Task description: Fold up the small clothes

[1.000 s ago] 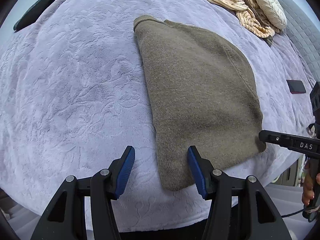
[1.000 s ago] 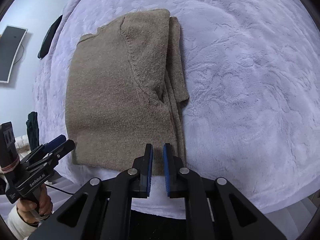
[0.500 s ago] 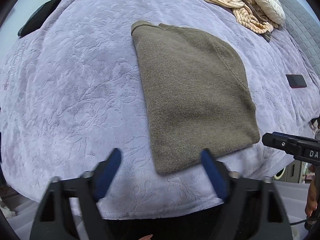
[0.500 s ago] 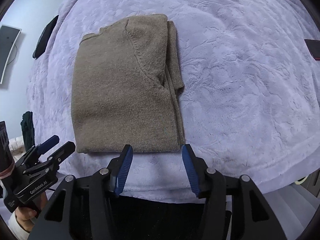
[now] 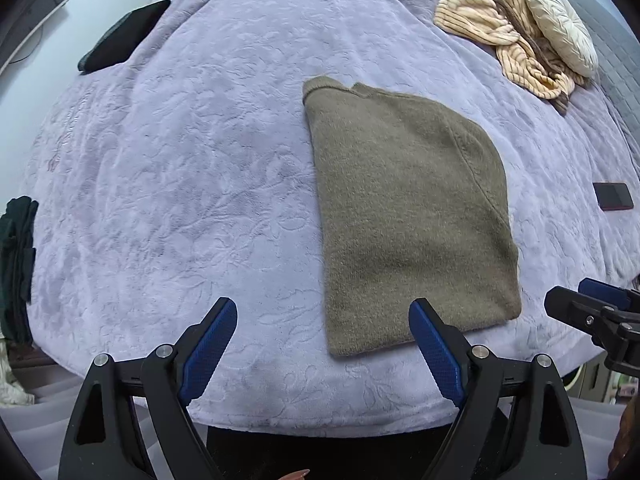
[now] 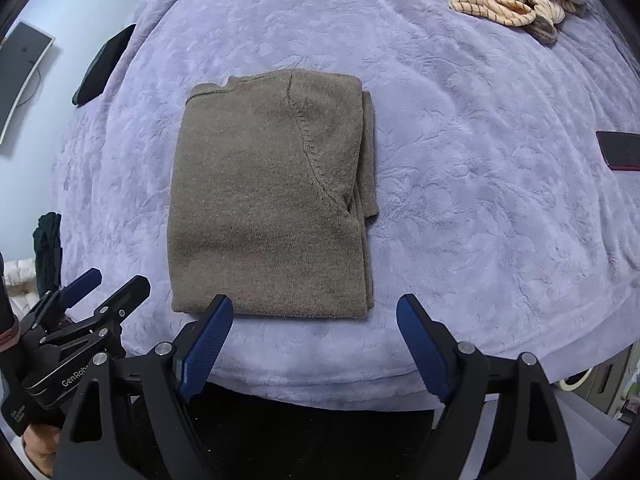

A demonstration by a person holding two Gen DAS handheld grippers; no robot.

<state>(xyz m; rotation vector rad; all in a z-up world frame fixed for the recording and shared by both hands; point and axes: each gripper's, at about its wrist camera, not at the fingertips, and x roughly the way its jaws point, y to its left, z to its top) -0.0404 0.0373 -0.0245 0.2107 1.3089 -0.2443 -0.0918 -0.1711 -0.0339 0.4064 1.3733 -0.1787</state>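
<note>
Lilac blanket [image 6: 460, 208], folded sweater [image 6: 268, 200] near its edge

A folded olive-brown sweater [image 6: 272, 196] lies flat on a lavender embossed blanket [image 6: 460, 184] covering the bed, its sleeve edges stacked along the right side. The right gripper [image 6: 314, 344] hangs above the blanket's near edge, its jaws opening with nothing between the blue fingers [image 6: 206, 344]. The left gripper [image 6: 100, 288] shows at lower left, apart from the sweater. Striped cream clothes [image 6: 492, 0] lie at the far end, a dark phone [image 6: 620, 150] at right.
</note>
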